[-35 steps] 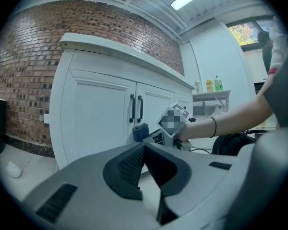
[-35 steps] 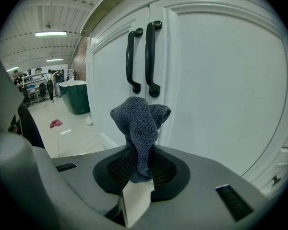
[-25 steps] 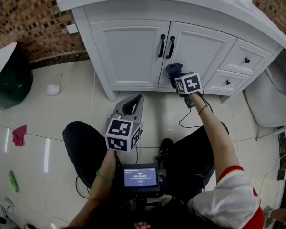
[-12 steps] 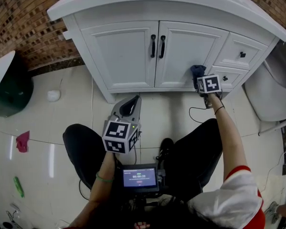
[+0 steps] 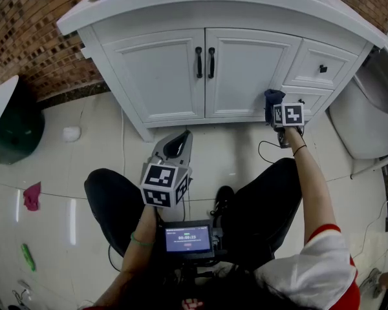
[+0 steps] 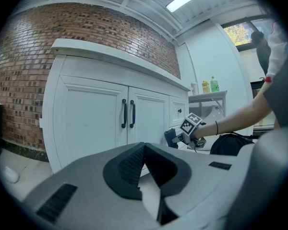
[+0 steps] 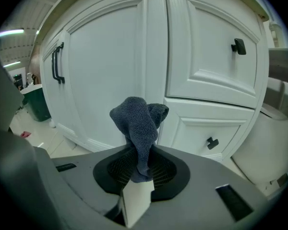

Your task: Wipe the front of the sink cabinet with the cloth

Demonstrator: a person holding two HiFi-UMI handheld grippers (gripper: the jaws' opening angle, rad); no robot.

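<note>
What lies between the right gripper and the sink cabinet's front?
The dark cloth, clamped in the right gripper, stands between it and the cabinet front; the right gripper view shows this.

Pale tiled floor (image 5: 97, 160), sink cabinet (image 5: 161, 76) standing on it, pink rag (image 5: 32, 196), white wad (image 5: 71, 134)

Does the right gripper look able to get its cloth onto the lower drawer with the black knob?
Probably yes. The right gripper, shut on the dark blue cloth, is close in front of the white lower drawer, with nothing visible between them.
</note>
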